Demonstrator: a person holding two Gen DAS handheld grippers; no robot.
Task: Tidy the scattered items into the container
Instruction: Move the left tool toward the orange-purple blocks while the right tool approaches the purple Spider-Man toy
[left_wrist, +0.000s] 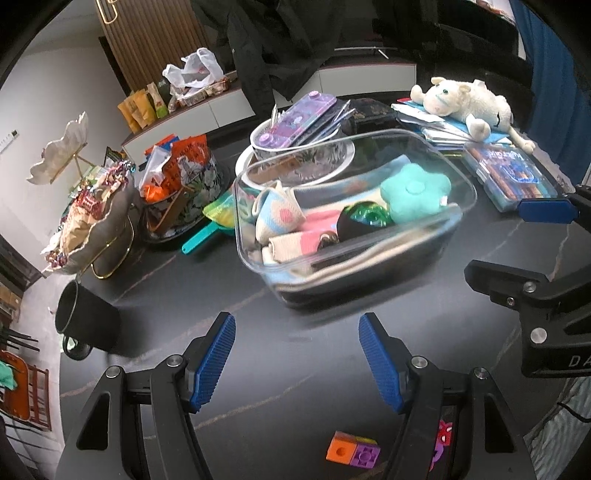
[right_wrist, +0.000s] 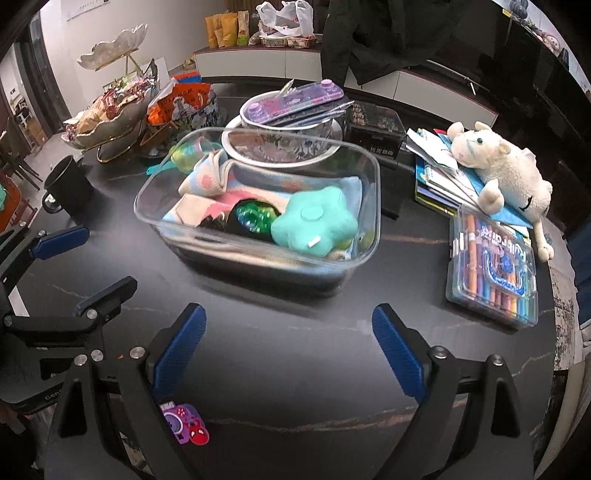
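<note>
A clear plastic container (left_wrist: 469, 192) (right_wrist: 375, 206) stands mid-table, holding folded cloths, a teal flower cushion (left_wrist: 413, 190) (right_wrist: 314, 221) and a green glittery ball (right_wrist: 253, 216). My left gripper (left_wrist: 297, 356) hovers open in front of it, with nothing between its fingers. An orange-and-purple block (left_wrist: 352, 452) lies on the table under it, near the front edge. My right gripper (right_wrist: 288, 347) is also open and empty, short of the container. A purple rubber charm (right_wrist: 186, 426) lies by its left finger. In the left wrist view the right gripper (left_wrist: 524, 251) shows at the right.
A black mug (left_wrist: 86, 325) (right_wrist: 68, 188) stands at the left. Snack bowls (left_wrist: 99, 218), a patterned bowl with a purple case (right_wrist: 291, 122), a marker box (right_wrist: 493, 266), books and a plush lamb (right_wrist: 506, 170) crowd the table behind and right of the container.
</note>
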